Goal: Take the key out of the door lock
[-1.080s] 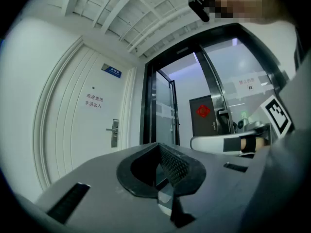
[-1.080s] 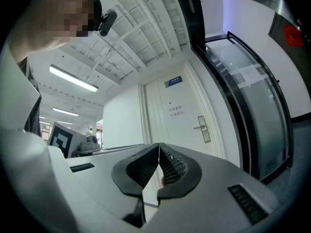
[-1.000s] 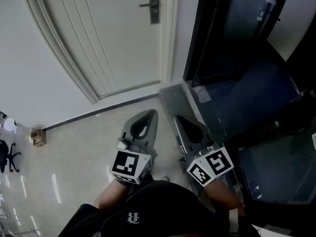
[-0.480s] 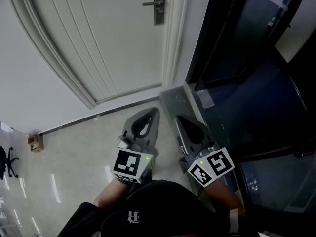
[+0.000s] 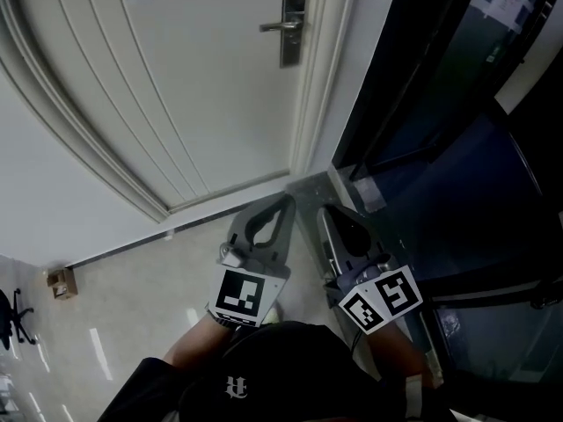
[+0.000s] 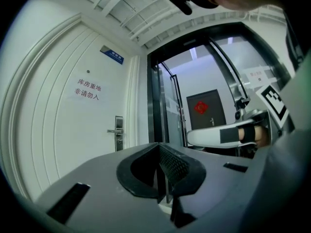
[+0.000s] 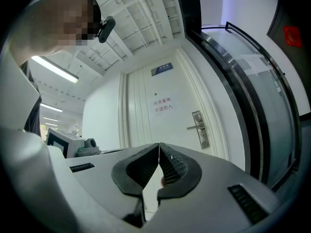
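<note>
Though the key is too small to make out, left claw sits pressed together, empty. Lock plate well ahead of it, on door. Right claw likewise closed, empty. Key likely light, stiff, slick: pinch its bow.

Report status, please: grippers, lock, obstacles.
Both shut, empty: left gripper, right gripper. Ahead, not reached: door lock; key too small to see. No obstacle seen.

A small brown box sits on the glossy pale floor against the skirting, a black office chair near it at the left edge, and dark glass doors fill the right.
</note>
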A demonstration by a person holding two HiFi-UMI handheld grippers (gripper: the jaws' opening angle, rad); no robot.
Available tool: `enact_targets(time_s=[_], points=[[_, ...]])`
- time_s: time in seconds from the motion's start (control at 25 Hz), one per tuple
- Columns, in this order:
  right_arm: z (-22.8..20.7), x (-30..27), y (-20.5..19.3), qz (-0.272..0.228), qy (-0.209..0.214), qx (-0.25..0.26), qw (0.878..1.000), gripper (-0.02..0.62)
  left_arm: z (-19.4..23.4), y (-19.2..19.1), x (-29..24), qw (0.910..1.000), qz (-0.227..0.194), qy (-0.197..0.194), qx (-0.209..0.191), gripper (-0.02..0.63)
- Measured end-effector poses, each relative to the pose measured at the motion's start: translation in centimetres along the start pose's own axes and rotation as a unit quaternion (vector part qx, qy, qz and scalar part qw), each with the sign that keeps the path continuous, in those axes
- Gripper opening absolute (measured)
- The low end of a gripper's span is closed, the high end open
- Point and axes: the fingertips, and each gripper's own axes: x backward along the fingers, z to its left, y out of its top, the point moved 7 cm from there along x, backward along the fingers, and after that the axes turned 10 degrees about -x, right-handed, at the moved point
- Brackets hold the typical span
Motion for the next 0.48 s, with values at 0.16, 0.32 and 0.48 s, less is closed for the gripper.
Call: enact_targets(time_s=[0.16,0.32,0.48], points=[[-1.2,-3.1,0.1,-0.004,-0.005,0.002,1.0,0.015,2.4,-0.8,-2.4,0.9999,-0.001,-0.01,-0.003,0.006],[-2.6,-5.3,0.3,-0.002,-0.008,-0.001,1.0,0.015,3.8,-1.6,-4.7,0.9998,0.001,-0.018,0.002,0.006],[-4.9,-7.6,0.5,-0.002,-0.003,-0.005,1.0,0.015,5.1,-2.7,-7.7,0.9994,0.003,-0.023,0.025,0.006]])
